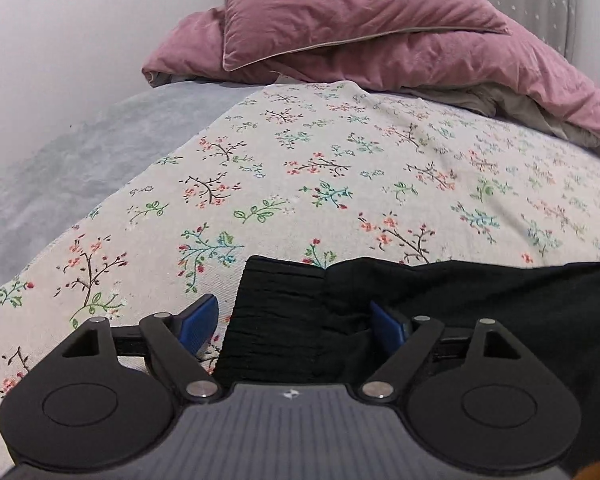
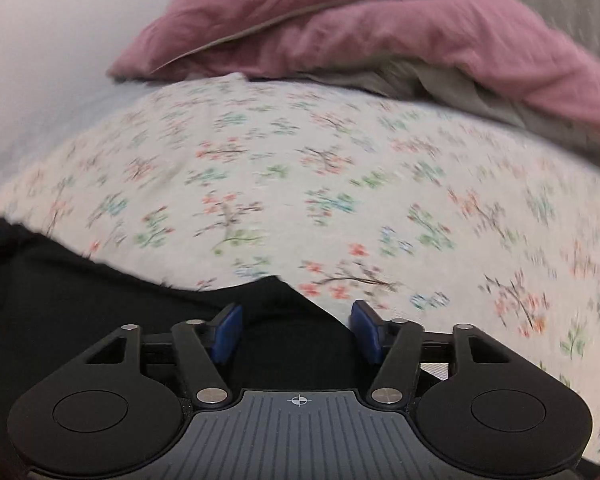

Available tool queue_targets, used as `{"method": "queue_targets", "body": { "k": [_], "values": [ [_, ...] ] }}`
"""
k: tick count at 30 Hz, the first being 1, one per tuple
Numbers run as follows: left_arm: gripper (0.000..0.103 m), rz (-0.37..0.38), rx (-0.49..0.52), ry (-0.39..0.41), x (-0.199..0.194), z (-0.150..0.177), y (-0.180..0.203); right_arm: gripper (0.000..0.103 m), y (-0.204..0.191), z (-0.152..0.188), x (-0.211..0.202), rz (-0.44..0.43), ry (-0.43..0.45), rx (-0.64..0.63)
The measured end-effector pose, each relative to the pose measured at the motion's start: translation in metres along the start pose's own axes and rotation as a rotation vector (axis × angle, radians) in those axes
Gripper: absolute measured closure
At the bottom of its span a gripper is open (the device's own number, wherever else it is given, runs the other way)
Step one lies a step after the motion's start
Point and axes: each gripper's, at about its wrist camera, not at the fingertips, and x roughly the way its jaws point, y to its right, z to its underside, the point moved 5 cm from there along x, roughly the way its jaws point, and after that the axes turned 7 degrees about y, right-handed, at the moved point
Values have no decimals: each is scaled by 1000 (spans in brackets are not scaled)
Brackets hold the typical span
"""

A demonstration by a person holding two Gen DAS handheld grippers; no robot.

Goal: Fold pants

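Lying flat at the near edge of the bed, the black pants look soft, thin and light, so they will bend and slide easily and keep no shape of their own. The gathered waistband is thicker and a little stiffer, and I judge it the best place to take hold; at the other end, the corner of the cloth would serve for the second grip. A pinch should catch all layers together, because a single layer would slip out.

The left claw stands wide open above the waistband, with its blue pads not pressing the cloth. The right claw is about half open over the corner, also holding nothing. Under the pants is a flowered bed cover, and behind it a pink pillow on a pink blanket.
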Motion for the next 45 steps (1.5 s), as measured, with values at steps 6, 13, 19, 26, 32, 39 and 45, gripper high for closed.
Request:
{"method": "queue_targets", "body": {
  "k": [6,13,19,26,32,39,45],
  "values": [
    [17,10,-73,68,-39,-9,-5,50,15,-3,-47,91,38,3],
    [17,188,-1,157,-117,2,34,47,-24,41,-129,1,33,-92],
    [17,140,59,16,-105,57,36,47,-20,108,-170,2,-43,-115],
    [21,92,43,-1,-119,58,28,44,46,162,-231,112,-78,18],
    [16,140,29,12,-144,52,57,44,103,202,-291,286,-105,127],
    [7,240,15,-25,-170,55,115,44,170,231,-371,504,-42,334],
    [1,306,44,-42,-184,60,159,43,224,251,-429,620,44,525]
  ]
}}
